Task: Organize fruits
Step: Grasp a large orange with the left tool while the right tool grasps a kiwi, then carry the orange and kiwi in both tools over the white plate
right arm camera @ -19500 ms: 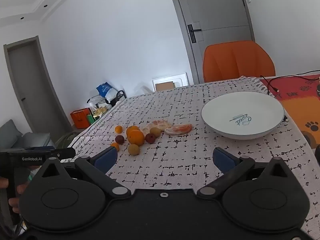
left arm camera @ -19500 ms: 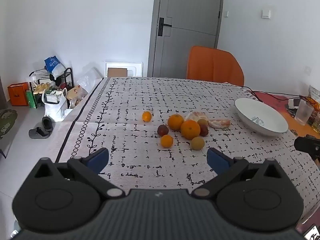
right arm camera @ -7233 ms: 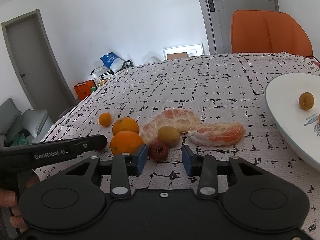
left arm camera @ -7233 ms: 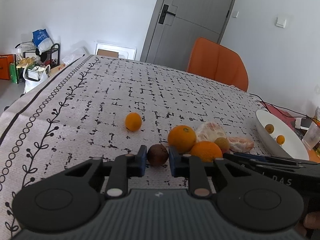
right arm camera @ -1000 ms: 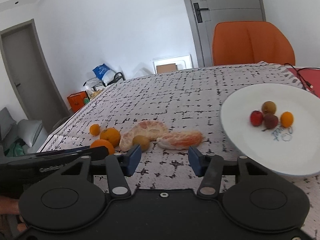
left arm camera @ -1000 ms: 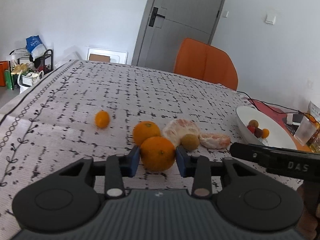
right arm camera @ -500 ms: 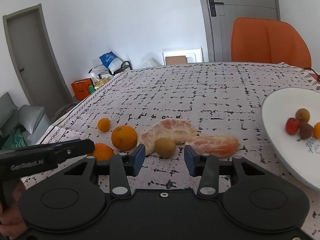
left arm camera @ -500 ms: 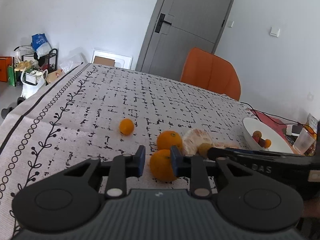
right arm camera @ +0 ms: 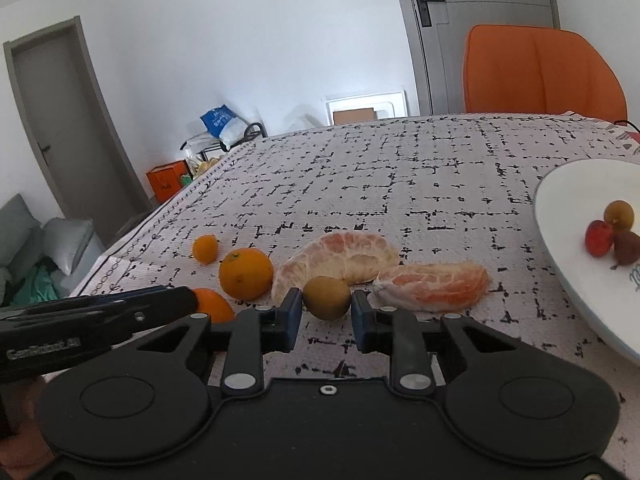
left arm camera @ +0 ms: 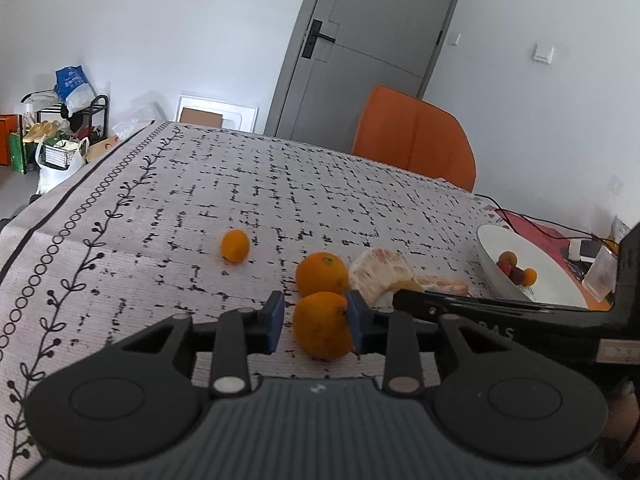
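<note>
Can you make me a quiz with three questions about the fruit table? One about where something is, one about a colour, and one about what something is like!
1. Where is the small brown fruit?
A. on the floor
B. between the fingers of the right gripper
C. inside a drawer

2. What colour is the chair?
A. blue
B. green
C. orange

3. What are the two big citrus pieces like?
A. peeled
B. whole, with the rind on
C. wrapped in a bag

Answers:
1 B, a finger presses on each side of it.
2 C, its back is bright orange.
3 A, the pale pink segments lie bare on the cloth.
</note>
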